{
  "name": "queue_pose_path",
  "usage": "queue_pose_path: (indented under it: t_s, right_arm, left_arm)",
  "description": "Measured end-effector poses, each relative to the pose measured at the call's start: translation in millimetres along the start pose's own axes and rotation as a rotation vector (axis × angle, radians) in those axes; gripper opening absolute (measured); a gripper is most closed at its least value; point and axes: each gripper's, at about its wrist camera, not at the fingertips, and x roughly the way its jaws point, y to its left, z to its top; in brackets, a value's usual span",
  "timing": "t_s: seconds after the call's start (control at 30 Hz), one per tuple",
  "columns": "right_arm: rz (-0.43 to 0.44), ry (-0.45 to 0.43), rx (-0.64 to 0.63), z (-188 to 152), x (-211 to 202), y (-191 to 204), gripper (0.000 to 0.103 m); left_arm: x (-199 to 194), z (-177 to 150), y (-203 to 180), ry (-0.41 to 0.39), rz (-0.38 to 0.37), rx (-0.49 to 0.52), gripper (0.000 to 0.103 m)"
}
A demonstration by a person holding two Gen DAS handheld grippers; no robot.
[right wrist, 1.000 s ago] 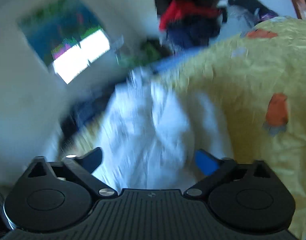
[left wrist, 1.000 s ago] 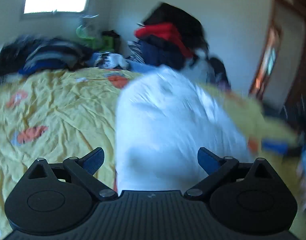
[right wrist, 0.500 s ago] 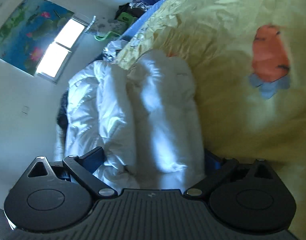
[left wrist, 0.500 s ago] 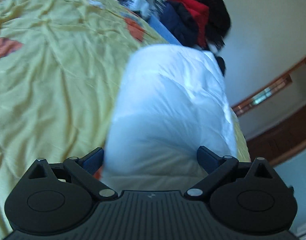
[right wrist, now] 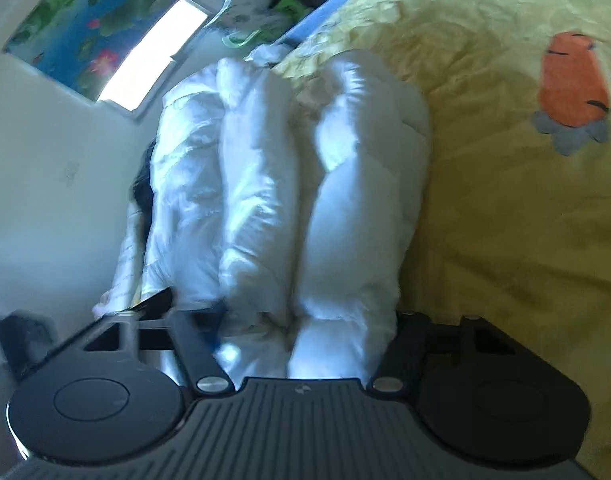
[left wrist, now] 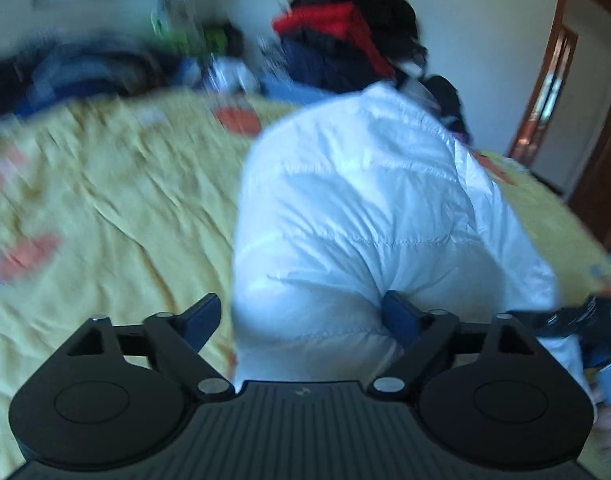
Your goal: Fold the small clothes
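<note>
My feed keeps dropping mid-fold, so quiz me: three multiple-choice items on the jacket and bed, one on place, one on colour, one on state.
1. Where does the white puffer jacket lie?
A. on the yellow bedspread
B. on a chair
C. on the floor

2. What colour are the carrot shapes on the bedspread?
A. purple
B. orange
C. black

3. What is between the fingers of the right gripper?
A. nothing
B. a red garment
C. bunched white jacket fabric

Answers:
1 A, yellow cover shows on both sides of the jacket.
2 B, the carrot print is orange.
3 C, white folds fill the gap as the fingers are closing.
</note>
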Motion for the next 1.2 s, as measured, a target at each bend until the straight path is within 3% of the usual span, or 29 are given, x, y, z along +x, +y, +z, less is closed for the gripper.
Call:
queue_pose_path:
  t_s: [0.07, 0.17, 0.27, 0.4, 0.53, 0.63, 0.87, 1.1, 1.2]
  right_arm:
    - [-0.072, -0.057, -0.009, -4, -15, 9, 0.084]
    - [-0.19, -0.234, -0.197, -28, -57, 48, 0.084]
    - [-0.209, -0.313, -0.358, -63, -81, 85, 0.084]
    - [-0.223, -0.209, -0.449, -87, -59, 106, 0.086]
    - [-0.246, -0.1, -0.399, -86, -31, 95, 0.084]
    - [-0.255, -0.073, -0.366, -87, -19, 80, 0.083]
    - [-0.248, -0.072, -0.353, -90, -20, 76, 0.084]
    - [-0.214, -0.231, -0.321, -101, -63, 91, 0.091]
    - [-0.249, -0.239, -0.358, -116, -79, 95, 0.097]
  left_arm:
    - [-25, -5, -6, -0.056, 0.042, 0.036, 0.088]
    - [-66, -24, -19, -0.119, 0.111, 0.082, 0.089]
    - [-87, -49, -36, -0.134, 0.131, 0.146, 0.089]
    - [-66, -71, -52, -0.023, 0.16, 0.193, 0.089]
    - [-47, -75, -47, 0.056, 0.154, 0.152, 0.089]
    - [-41, -74, -46, 0.079, 0.152, 0.136, 0.089]
    - [-34, -75, -43, 0.088, 0.158, 0.138, 0.089]
    - [-58, -74, -45, 0.077, 0.167, 0.125, 0.089]
    - [-77, -75, -39, 0.054, 0.154, 0.085, 0.089]
